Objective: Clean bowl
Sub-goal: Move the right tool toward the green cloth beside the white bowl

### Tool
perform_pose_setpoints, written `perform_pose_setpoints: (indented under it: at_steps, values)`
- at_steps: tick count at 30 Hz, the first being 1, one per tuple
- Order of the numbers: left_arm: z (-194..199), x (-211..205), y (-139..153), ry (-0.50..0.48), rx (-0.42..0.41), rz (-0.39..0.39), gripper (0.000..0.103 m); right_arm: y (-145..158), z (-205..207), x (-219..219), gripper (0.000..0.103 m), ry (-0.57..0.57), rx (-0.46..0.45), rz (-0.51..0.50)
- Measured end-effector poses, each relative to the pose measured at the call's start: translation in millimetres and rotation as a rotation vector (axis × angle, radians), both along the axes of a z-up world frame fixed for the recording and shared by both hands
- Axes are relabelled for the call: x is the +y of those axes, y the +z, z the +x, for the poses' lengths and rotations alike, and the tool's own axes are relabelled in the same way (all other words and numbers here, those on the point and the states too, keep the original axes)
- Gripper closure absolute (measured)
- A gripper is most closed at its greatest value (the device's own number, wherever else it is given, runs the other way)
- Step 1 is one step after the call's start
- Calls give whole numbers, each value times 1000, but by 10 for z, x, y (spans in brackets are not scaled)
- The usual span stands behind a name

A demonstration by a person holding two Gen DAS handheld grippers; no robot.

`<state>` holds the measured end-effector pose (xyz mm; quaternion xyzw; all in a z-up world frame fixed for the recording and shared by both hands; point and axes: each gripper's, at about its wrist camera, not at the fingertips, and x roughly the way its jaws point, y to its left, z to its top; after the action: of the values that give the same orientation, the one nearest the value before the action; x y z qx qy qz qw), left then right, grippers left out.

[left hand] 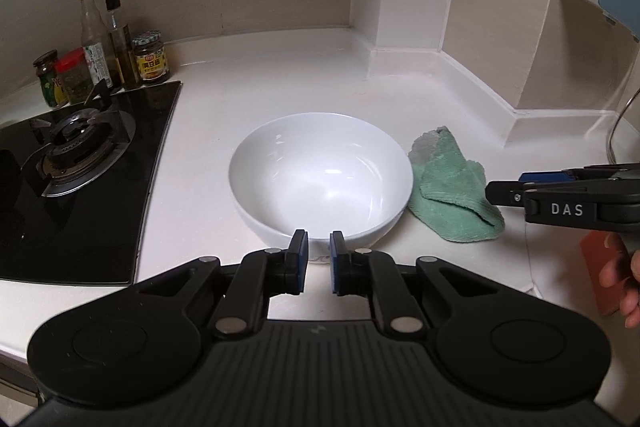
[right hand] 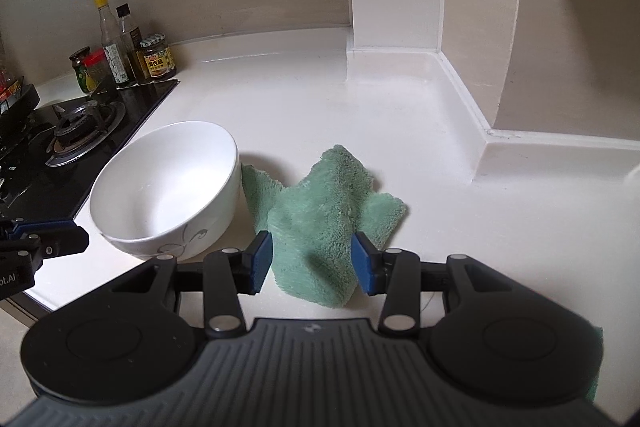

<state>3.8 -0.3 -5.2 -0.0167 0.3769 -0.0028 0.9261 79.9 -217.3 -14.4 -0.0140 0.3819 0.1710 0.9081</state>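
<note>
Two tools hover over the counter — left hand-held gripper narrowly parted at the white bowl's 6 o'clock rim, right hand-held gripper spread wide astride the green cloth at the bowl's 3 o'clock.

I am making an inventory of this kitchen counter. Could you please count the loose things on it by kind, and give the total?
Bowl: 1, white bowl
Cloth: 1, green cloth beside the bowl
Bottles: 2, yellow-capped bottle and black-capped bottle
Jars: 3, patterned-lid jar, red-lid jar, dark-lid jar
Total: 7
</note>
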Motion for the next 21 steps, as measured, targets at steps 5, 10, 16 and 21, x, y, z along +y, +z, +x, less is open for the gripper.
perform_pose_setpoints:
  at_steps: [5, 10, 16, 21]
  values:
    - [58, 80, -23, -37, 2, 1, 91, -1, -11, 34, 65, -38, 6, -1]
    - [123, 222, -49, -92, 13, -1, 91, -17, -37, 155, 65, -100, 22, -11]
    - [184, 383, -53, -154, 13, -15, 91, -14, -96, 317, 65, -159, 39, -19]
    - [218, 518, -65, -196, 9, -17, 91, 3, -29, 398, 65, -204, 42, -30]
